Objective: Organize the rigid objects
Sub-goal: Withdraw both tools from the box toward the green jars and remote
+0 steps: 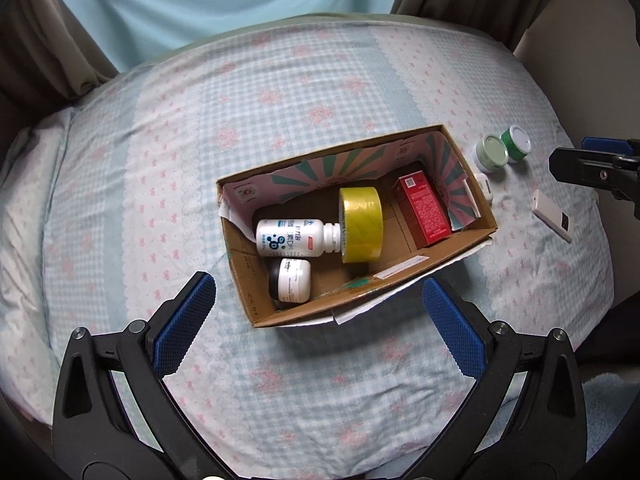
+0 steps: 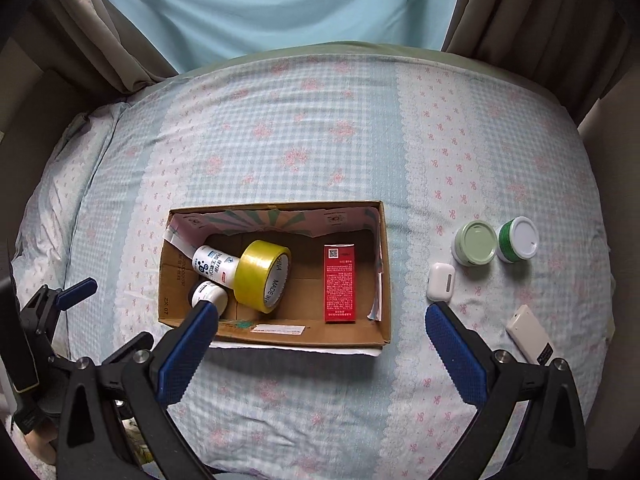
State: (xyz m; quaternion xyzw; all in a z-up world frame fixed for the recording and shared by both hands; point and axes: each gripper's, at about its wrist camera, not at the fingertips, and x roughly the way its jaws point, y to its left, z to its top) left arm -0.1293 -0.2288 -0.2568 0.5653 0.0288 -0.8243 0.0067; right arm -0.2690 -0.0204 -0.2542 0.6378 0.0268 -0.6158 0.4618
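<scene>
We see a cardboard box (image 2: 384, 280) resting on a bed (image 2: 320, 140) covered in a blue checked floral sheet. Inside the box lie a white bottle (image 2: 212, 266) on its side, a yellow tape roll (image 2: 262, 282) touching the bottle's cap end, a small white jar (image 2: 208, 296) just beside the bottle, and a red carton (image 2: 339, 282) toward the box's right end. To the right of the box, on the sheet, sit a white earbud case (image 2: 440, 281), a pale green jar (image 2: 474, 242), a dark green jar (image 2: 517, 239) and a flat white device (image 2: 530, 334). Our left gripper (image 1: 319, 294) hangs spread wide and empty near the box's near wall. Our right gripper (image 2: 322, 318) is likewise spread wide, holding nothing.
</scene>
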